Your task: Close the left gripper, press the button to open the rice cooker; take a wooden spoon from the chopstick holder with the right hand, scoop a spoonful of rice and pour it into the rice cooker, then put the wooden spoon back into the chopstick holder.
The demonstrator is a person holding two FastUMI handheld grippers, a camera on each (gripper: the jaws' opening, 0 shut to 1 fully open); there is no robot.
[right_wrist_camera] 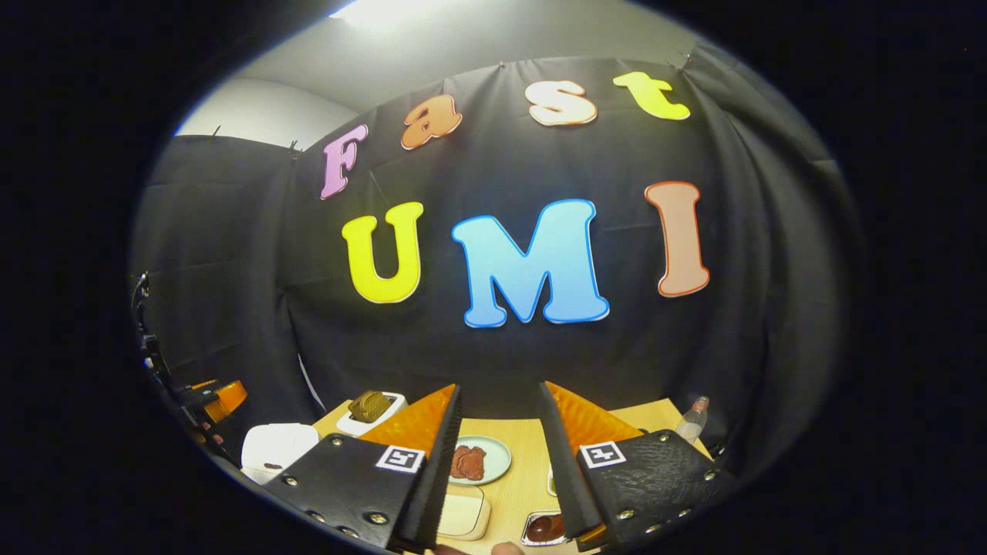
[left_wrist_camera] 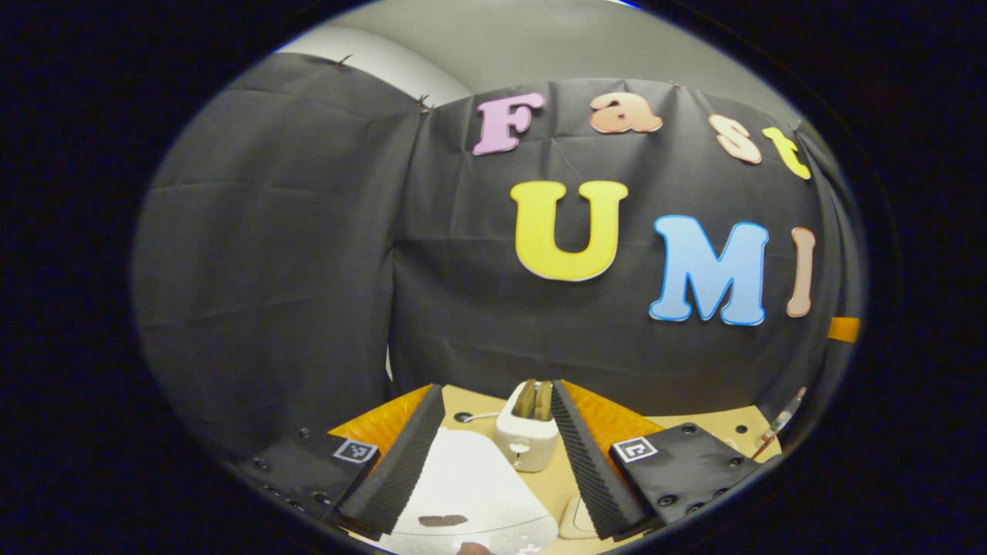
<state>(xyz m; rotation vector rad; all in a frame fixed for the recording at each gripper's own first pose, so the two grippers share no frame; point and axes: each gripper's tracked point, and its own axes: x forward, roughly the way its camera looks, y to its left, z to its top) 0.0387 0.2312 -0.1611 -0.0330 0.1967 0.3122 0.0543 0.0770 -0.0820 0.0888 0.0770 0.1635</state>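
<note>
In the left gripper view, the left gripper (left_wrist_camera: 493, 455) hangs wide open and empty above the white domed rice cooker (left_wrist_camera: 470, 493); a white toaster (left_wrist_camera: 527, 439) stands just behind the cooker. In the right gripper view, the right gripper (right_wrist_camera: 493, 462) is open and empty, the cooker far left. Step one seems pending: closing the left jaws, then pressing the button.

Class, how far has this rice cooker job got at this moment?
Done: nothing yet; the rice cooker has its lid down. In hand: the left tongs are lined up on the cooker but open, not closed for pressing. The right tongs are open and empty. Left: every step, from closing the left tongs and pressing the cooker open through to the scooping.
</note>
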